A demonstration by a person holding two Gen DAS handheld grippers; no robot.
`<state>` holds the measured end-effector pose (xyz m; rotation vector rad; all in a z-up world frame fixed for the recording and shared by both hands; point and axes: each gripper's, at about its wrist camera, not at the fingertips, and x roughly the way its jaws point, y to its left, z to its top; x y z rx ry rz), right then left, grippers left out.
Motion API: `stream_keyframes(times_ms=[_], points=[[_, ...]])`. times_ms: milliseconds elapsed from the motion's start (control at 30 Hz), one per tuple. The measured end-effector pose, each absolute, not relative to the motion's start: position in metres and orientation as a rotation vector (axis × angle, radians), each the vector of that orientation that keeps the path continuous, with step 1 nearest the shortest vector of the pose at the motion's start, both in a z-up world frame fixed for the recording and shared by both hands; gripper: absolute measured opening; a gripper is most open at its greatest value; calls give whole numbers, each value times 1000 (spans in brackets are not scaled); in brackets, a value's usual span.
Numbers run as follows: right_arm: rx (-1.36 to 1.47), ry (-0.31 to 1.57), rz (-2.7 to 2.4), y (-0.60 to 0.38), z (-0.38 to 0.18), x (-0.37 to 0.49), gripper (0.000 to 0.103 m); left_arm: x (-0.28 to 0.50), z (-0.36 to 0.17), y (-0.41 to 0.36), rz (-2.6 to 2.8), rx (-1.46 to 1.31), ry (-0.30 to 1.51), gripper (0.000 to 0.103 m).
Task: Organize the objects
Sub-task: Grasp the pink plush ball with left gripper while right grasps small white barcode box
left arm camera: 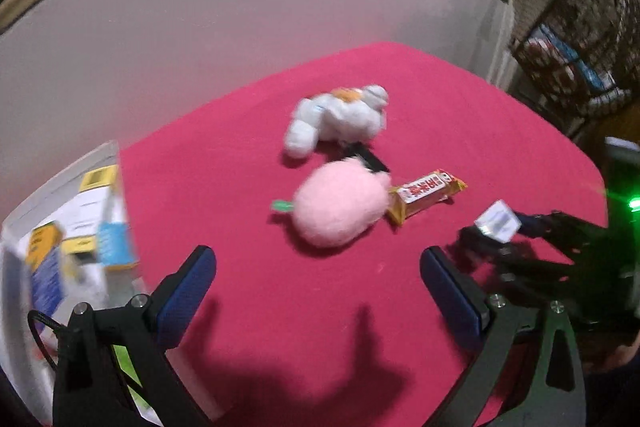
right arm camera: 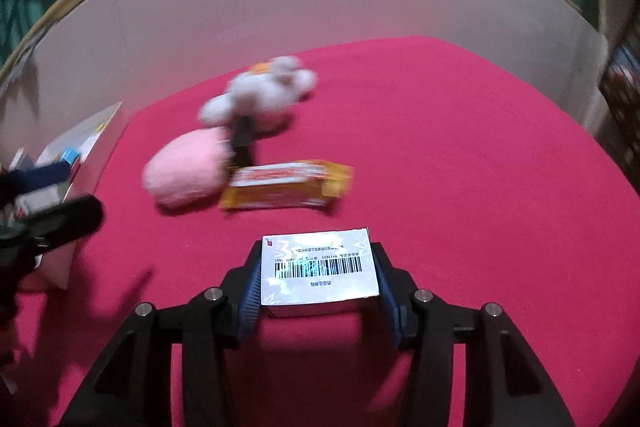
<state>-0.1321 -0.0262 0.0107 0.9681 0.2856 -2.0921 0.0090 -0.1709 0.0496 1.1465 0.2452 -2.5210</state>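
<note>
Red cloth (right arm camera: 460, 147); silvery barcoded box (right arm camera: 320, 269).

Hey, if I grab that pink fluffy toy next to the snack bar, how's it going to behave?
The pink plush looks soft and fuzzy, so it will likely squash between the jaws rather than resist. It is probably light for its bulk. Its rounded shape suggests it may roll or nudge the snack bar touching it if pushed.
</note>
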Motion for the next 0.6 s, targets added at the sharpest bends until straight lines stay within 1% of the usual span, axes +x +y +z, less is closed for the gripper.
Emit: stream_keyframes(times_ms=[133, 267, 433, 533, 600], points=[[996, 193, -2104, -8, 9, -146, 53, -21, 32, -174, -2486, 1182, 239, 102], [1006, 190, -2089, -11, 8, -147, 54, -39, 20, -171, -2479, 1204, 189, 102], [1032, 139, -2056, -12, 6, -152, 55, -55, 7, -177, -2427, 1229, 232, 102], [1036, 115, -2046, -3, 6, -154, 55, -56, 3, -189, -2412, 1210, 314, 102], [1041, 103, -2041, -3, 6, -155, 55, -53, 2, -194, -2407, 1190, 361, 96]])
